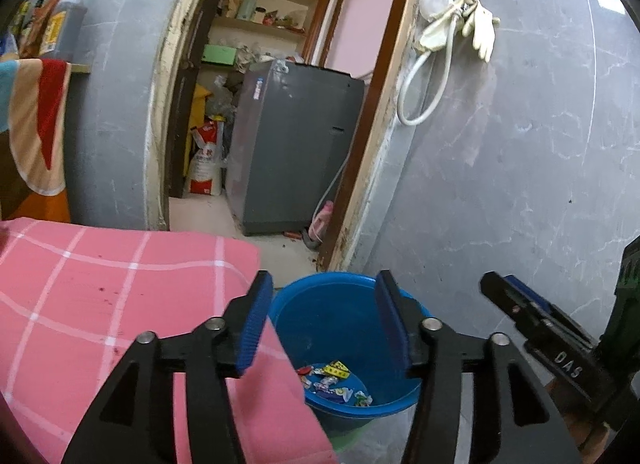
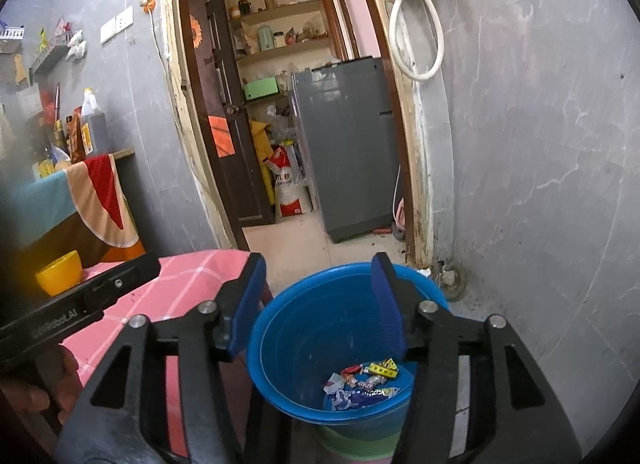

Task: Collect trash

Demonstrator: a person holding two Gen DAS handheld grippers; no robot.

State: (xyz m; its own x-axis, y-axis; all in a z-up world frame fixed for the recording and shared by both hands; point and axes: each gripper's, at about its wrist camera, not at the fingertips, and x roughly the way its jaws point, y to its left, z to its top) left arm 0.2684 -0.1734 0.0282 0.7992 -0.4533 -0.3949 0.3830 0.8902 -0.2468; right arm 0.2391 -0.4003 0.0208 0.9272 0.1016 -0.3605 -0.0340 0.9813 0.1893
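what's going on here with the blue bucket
A person holds a gripper in each hand over a blue bucket beside a table with a pink checked cloth. Both the left gripper and the right gripper are open and empty. Candy wrappers already lie in the bottom of the bucket, so trash has been dropped in. A yellow bowl sits on the table.

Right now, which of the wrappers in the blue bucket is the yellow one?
The yellow wrapper lies at the far right of the pile in the blue bucket; the others are red, white or blue.
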